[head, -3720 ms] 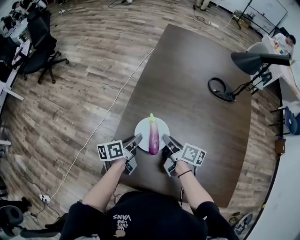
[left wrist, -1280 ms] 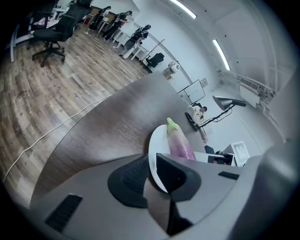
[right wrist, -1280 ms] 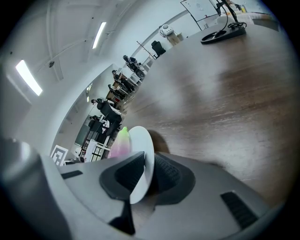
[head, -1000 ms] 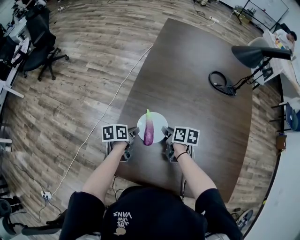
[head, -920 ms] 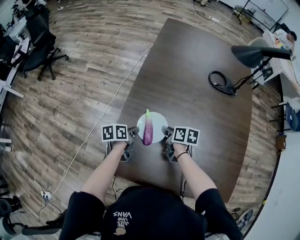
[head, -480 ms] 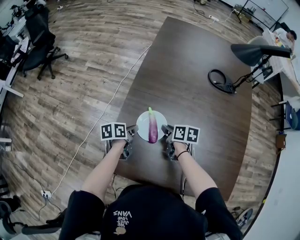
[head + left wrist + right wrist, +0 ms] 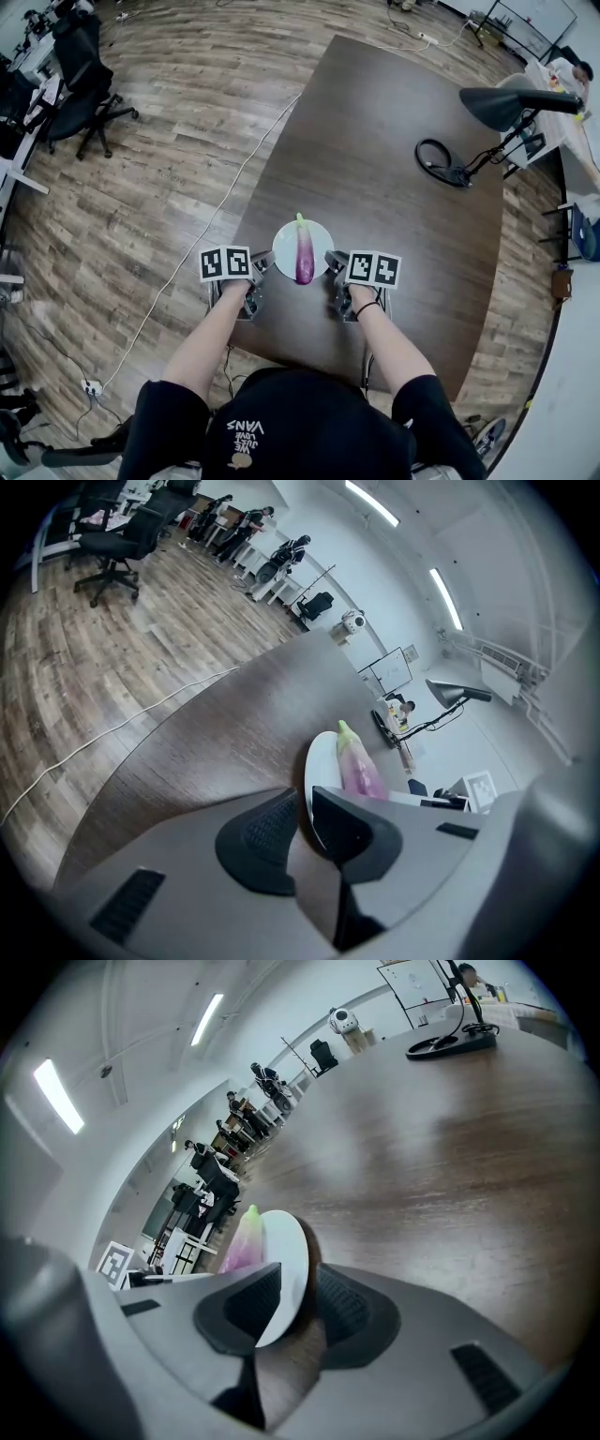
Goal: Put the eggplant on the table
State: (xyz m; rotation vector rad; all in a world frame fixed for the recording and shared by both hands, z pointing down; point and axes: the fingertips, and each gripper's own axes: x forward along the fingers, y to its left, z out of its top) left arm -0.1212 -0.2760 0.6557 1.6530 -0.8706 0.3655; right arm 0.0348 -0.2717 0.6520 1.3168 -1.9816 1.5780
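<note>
A purple eggplant (image 7: 305,256) with a green stem lies lengthwise on a round white plate (image 7: 288,246) over the near end of the dark wooden table (image 7: 375,141). My left gripper (image 7: 254,273) is shut on the plate's left rim and my right gripper (image 7: 334,271) on its right rim. In the left gripper view the plate (image 7: 319,761) runs edge-on into the narrow gap of the left gripper (image 7: 305,808), with the eggplant (image 7: 361,766) beyond. In the right gripper view the plate (image 7: 286,1260) sits clamped in the right gripper (image 7: 295,1288), and the eggplant (image 7: 242,1237) peeks out behind it.
A black desk lamp (image 7: 497,98) with a ring-shaped base (image 7: 441,167) stands at the table's far right. Office chairs (image 7: 80,89) stand on the wood floor to the left, and a white cable (image 7: 206,234) runs along the table's left side.
The eggplant has shifted slightly to the right on the plate and now lies straighter. Both grippers have stayed on the plate's rim, with only small shifts.
</note>
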